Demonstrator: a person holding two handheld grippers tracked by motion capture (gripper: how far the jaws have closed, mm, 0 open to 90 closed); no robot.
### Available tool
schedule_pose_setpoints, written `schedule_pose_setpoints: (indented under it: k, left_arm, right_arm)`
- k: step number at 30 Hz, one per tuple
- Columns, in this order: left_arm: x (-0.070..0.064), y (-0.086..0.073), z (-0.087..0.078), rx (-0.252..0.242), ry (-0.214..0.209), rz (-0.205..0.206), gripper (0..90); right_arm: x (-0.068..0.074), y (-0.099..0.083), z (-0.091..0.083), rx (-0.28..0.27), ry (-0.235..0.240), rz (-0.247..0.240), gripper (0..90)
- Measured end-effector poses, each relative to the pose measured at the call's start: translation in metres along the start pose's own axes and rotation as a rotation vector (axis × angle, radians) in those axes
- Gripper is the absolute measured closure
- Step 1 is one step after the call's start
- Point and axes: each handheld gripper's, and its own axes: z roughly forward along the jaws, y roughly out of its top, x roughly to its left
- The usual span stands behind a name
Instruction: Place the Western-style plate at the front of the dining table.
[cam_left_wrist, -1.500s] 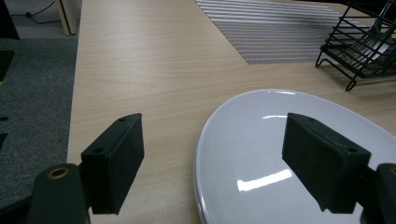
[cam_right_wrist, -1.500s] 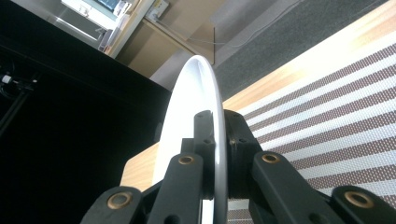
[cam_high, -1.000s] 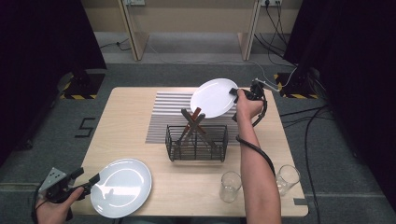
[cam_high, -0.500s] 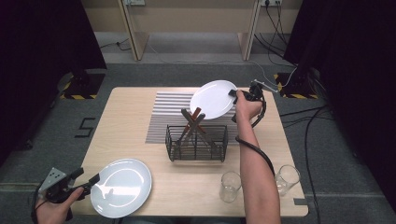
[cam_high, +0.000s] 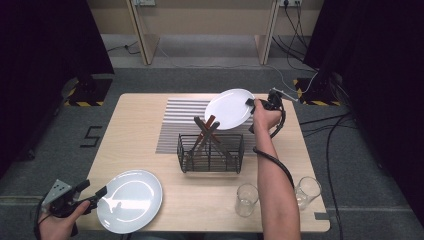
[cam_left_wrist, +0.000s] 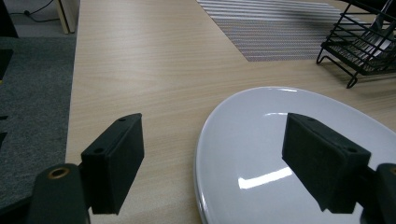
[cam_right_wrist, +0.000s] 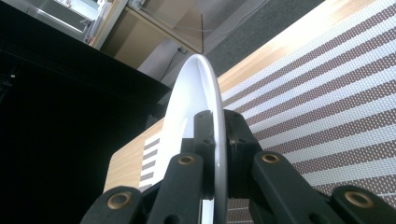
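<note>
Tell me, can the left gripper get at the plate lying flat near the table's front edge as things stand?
Probably yes. The left gripper is open, its jaws spread on either side of the flat plate's near rim, with nothing between them. The dish rack and glasses stand well off to the side.

One white plate (cam_high: 230, 108) is round and glossy, held tilted in the air above the striped mat, behind the black wire rack. The other white plate (cam_high: 131, 200) lies flat on the worktop's near left corner.
</note>
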Motion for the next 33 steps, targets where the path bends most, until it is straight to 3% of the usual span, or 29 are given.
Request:
schedule_pose_setpoints:
  k: [33]
  left_arm:
    - [0.001,-0.001,0.000,0.002,-0.001,0.000,20.1]
  right_arm:
    - [-0.014,-0.011,0.011,0.049,-0.027,0.015,85.2]
